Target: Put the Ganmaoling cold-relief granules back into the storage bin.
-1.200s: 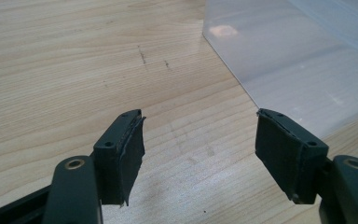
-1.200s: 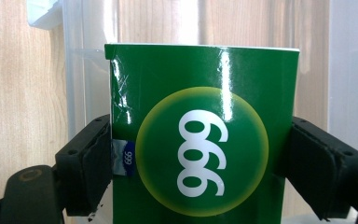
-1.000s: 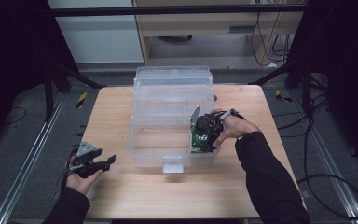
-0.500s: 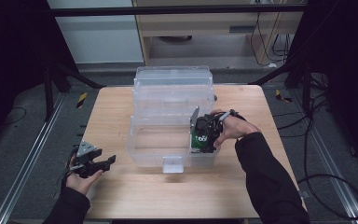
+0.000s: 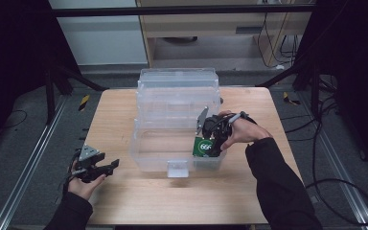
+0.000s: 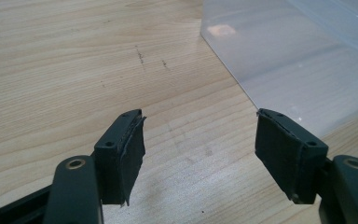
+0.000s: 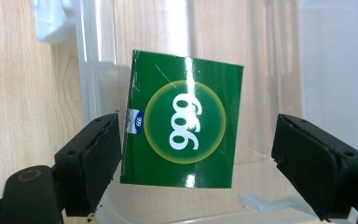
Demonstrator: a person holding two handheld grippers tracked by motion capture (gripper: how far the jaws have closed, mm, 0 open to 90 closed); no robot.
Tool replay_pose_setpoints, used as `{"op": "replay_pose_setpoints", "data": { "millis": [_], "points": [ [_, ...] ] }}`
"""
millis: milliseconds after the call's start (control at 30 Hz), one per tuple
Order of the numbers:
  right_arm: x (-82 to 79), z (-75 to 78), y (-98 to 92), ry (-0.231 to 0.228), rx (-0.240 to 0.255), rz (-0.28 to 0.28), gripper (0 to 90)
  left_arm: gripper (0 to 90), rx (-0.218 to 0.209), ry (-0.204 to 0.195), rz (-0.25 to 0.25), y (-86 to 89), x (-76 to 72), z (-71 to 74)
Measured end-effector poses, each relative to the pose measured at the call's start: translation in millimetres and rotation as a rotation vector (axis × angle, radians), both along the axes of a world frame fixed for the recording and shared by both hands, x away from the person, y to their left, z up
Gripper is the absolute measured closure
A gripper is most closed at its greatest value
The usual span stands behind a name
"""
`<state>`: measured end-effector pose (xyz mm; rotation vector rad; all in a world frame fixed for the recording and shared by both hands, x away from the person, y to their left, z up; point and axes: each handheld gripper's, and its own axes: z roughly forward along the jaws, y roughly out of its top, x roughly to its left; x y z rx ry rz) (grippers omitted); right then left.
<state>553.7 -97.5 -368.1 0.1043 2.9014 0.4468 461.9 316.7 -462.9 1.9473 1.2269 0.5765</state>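
Green glossy cardboard box (image 7: 182,122): square face with a pale yellow-green ring around a darker green disc, white numerals "999" printed across the disc. A small blue oval tag on the box's side edge repeats "999" in white. In the high view the same green box (image 5: 205,146) shows a white-on-green round mark, digits too small to read there.

Location of box: inside the clear plastic storage bin (image 5: 153,158), at its front right corner, close to the right wall. It is tilted, not lying flat. Whether it rests on the bin floor cannot be told.

Containers: the front bin is open-topped, with a translucent white latch (image 5: 177,167) on the middle of its front wall. Apart from the green box, nothing is visible in it. Directly behind it, touching or nearly so, stands a taller clear plastic bin (image 5: 178,88), possibly two stacked; contents not discernible through the walls. Both sit on the light wood-grain desk (image 5: 115,110).

Right gripper (image 7: 196,156): reaches into the front bin from the right. Its black fingers (image 7: 93,156) stand wide apart on either side of the box. The one finger sits just beside the box's edge, a gap shows at the other; no clamping pressure visible, so the box is between them but not held.

Left gripper (image 6: 199,156): low over the bare desk, left of the front bin, well apart from the box. Fingers (image 6: 121,156) spread wide, nothing between them. A corner of the clear bin wall shows ahead of it.
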Motion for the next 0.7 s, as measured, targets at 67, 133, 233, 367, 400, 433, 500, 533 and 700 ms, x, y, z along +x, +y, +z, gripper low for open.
{"op": "replay_pose_setpoints", "data": {
  "millis": [67,133,233,367,400,433,500,533,700],
  "points": [
    [-1.6,4.4,-1.1,-0.007,0.015,-0.016,19.0,32.1,-0.003,-0.001,0.000,-0.1,-0.2,0.2],
    [-3.7,9.3,-3.1,-0.018,0.038,-0.031,21.6,32.3,-0.003,-0.003,0.002,0.1,-0.4,0.6],
    [-7.6,16.5,-6.1,-0.016,0.065,-0.082,24.9,32.6,-0.004,-0.003,0.001,-0.2,-0.4,0.7],
    [-13.6,24.8,-11.6,-0.043,0.108,-0.096,27.9,33.2,-0.003,-0.005,0.001,-0.5,-0.6,1.2],
    [-16.1,26.7,-12.9,-0.046,0.122,-0.105,28.4,33.3,-0.003,-0.005,0.001,-0.3,-0.5,1.1],
    [-18.3,28.2,-14.2,-0.047,0.138,-0.113,28.4,33.5,-0.003,-0.004,0.003,-0.3,-0.4,1.0],
    [-21.7,30.7,-16.6,-0.036,0.163,-0.133,29.0,33.7,-0.002,-0.002,0.003,-0.4,-0.2,0.6],
    [-23.1,31.3,-17.6,-0.034,0.170,-0.142,28.8,33.9,-0.002,-0.001,0.002,-0.4,-0.2,0.6],
    [-31.4,34.7,-19.2,-0.036,0.211,-0.163,31.0,34.8,-0.005,-0.002,0.001,-0.2,0.0,0.4]
  ]
}}
